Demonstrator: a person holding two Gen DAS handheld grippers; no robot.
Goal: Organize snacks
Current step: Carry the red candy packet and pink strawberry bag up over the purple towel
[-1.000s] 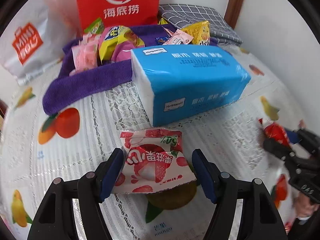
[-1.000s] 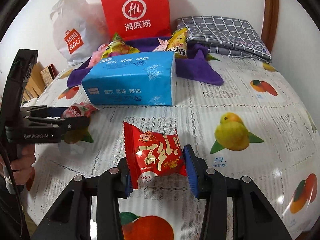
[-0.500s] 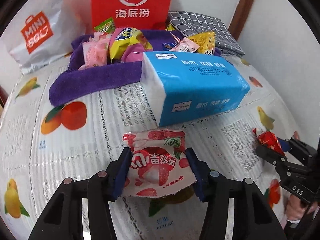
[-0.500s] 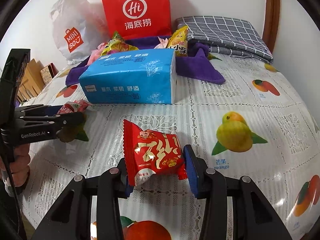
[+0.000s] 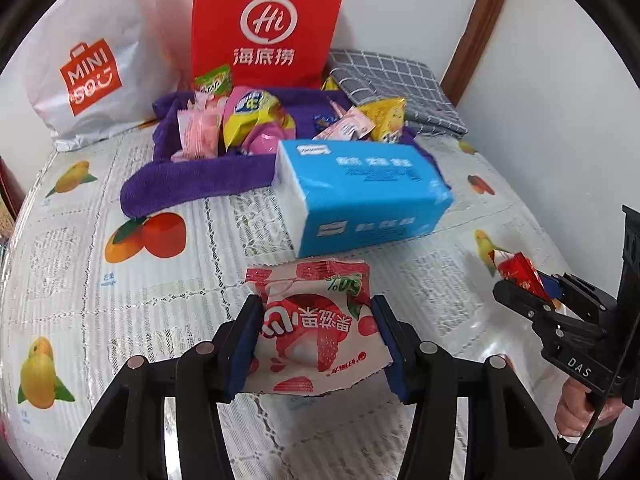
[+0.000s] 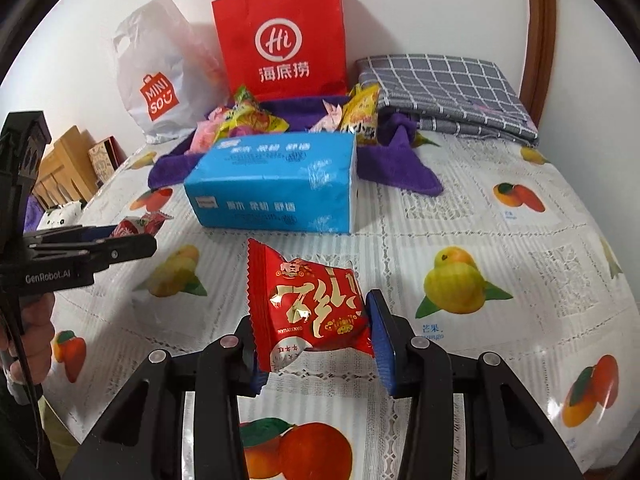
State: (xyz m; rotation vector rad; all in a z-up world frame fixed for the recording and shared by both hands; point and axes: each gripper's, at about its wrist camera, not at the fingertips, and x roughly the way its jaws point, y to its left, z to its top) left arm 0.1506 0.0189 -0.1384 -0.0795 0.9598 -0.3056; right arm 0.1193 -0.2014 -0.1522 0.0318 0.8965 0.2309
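Observation:
My left gripper (image 5: 316, 340) is shut on a pink-and-white strawberry snack packet (image 5: 316, 328), which is lifted off the tablecloth. The red snack packet (image 6: 312, 308) with gold lettering is pinched in my right gripper (image 6: 312, 344), also raised above the table. Each gripper shows in the other's view: the right gripper (image 5: 532, 292) at the right edge with the red packet (image 5: 518, 272), the left gripper (image 6: 132, 236) at the left edge with the strawberry packet (image 6: 138, 226). Behind a blue tissue pack (image 5: 360, 192), a purple towel (image 5: 192, 180) holds several snacks (image 5: 248, 120).
A red paper bag (image 6: 280, 40) and a white plastic bag (image 6: 156, 76) stand against the back wall. A folded grey checked cloth (image 6: 444, 92) lies at the back right. The fruit-print tablecloth (image 6: 500, 240) covers the table. A person's hand (image 5: 576, 408) grips the right handle.
My left gripper closed on the strawberry packet and lifted it off the table. My right gripper rose a little with the red packet still in it.

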